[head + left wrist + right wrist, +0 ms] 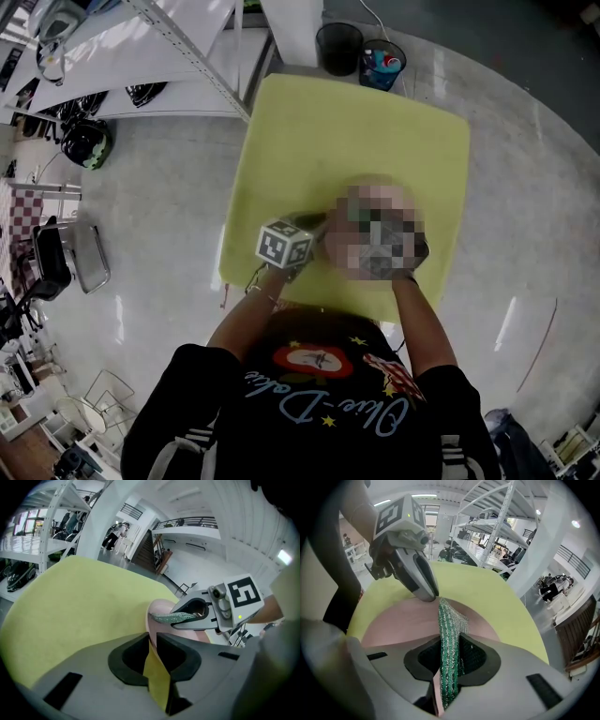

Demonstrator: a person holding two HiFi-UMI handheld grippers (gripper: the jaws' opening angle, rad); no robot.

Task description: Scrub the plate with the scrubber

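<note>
1. Right gripper view: the plate is pale pink, round and plain; it lies flat on the yellow table, in the part nearest the person.
2. The scrubber is a flat green mesh pad shot with silvery threads; it stands on edge, its free end reaching out over the plate's face; whether it touches the plate cannot be told.
3. The right gripper has its jaws closed tight on the scrubber's near end, the pad filling the gap between them.
4. The left gripper has its jaws drawn narrow on the plate's rim; the thin pink edge runs into the slit between them, with yellow table showing below.
5. Seen from the right gripper, the left gripper's tip sits at the plate's rim, just beside the scrubber's free end.
6. In the head view the plate and the right gripper cannot be made out; the left gripper's marker cube shows above the person's left forearm.
7. Beyond the table's far edge stand a black bin and, just beside it, a blue bin; white shelving runs along the far left; a chair stands well apart on the left.
</note>
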